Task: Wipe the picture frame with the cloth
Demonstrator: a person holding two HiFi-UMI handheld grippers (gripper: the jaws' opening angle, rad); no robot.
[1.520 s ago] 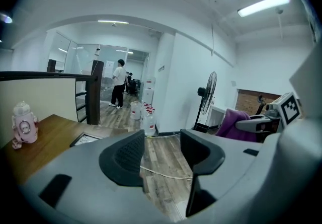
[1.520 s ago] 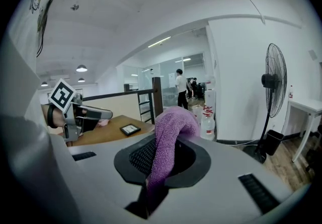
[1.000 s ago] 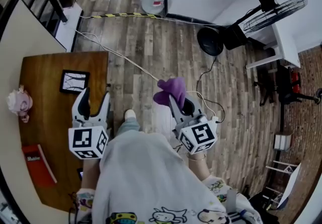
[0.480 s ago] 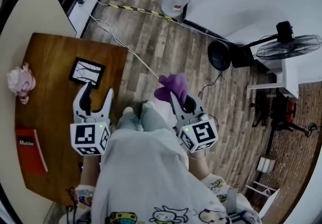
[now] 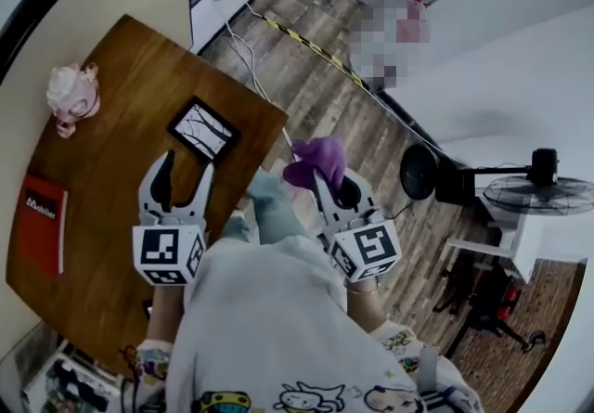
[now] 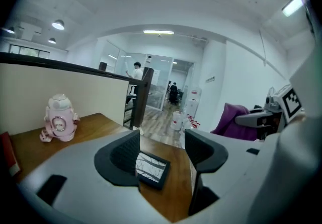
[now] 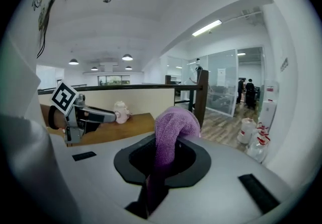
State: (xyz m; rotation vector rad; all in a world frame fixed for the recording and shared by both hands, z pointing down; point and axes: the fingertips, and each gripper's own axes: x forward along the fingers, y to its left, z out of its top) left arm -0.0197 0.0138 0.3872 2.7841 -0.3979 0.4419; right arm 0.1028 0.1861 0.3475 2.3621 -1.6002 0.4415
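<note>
Left hand-held gripper (image 5: 186, 170) hovers over the bench (image 5: 111, 216) with its jaws apart and empty, pointing at the black picture frame (image 5: 202, 130). The frame lies flat near the bench's far right corner, close to the right edge. Right hand-held gripper (image 5: 332, 190) is clamped on the purple cloth (image 5: 317, 161), beyond that edge above the wooden floor (image 5: 325, 96). Bare bench top separates the frame from the pink figurine (image 5: 72, 94) by the wall and the red book (image 5: 42, 221) at the left edge.

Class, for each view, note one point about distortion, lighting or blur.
Head view: heavy fisheye, the table edge bows, corners darken. Left gripper view: the ceiling strip light burns white; the picture frame reads sharp. Right gripper view: the purple cloth blurs low down, near the lens.
</note>
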